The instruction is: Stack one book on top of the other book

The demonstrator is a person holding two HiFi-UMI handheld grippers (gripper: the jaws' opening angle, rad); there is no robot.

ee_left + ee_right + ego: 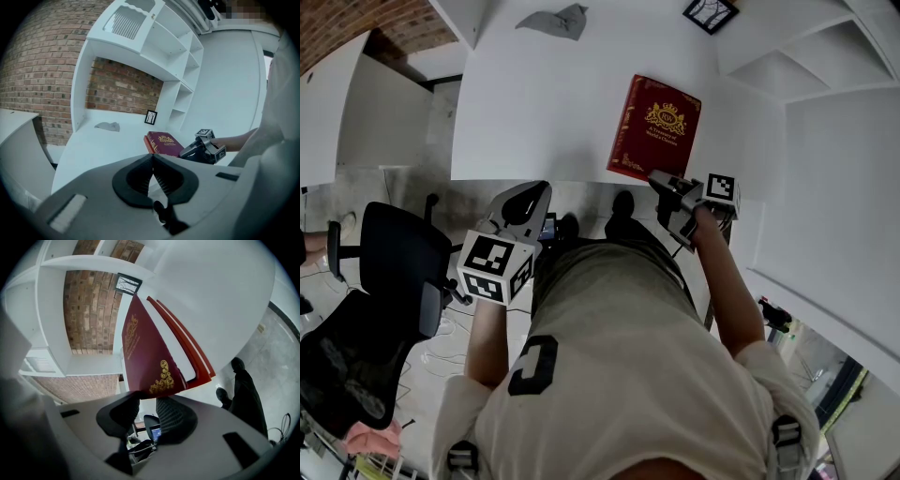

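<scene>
Right now my right gripper [664,184] sits at the near edge of the white surface [544,103], right of centre in the head view, with its tips at the lower corner of the dark red book [656,127]. In the right gripper view [147,401] the jaws stand apart with a clear gap between them, and the book's [143,352] gold-patterned corner lies just over the tips. I cannot tell whether either pad actually touches it.

That dark red book lies flat on top of a second book [201,366] with a brighter red cover and white pages. The lower one shows along the top one's edge, slightly offset. In the left gripper view the pair sits at the middle of the frame, the brighter book's [149,144] spine peeking out to the left of the dark red one [164,142], with my right gripper [183,153] just to their right.

My left gripper [539,192] hangs left of centre in the head view, off the near edge of the surface and well apart from the books. Its own view [153,158] shows the jaws closed, pads meeting tip to tip.

Further back on the surface, a crumpled grey cloth [555,21] lies at the upper middle of the head view and a small black picture frame [710,11] at the upper right. A black office chair [375,309] stands on the floor at the lower left.
</scene>
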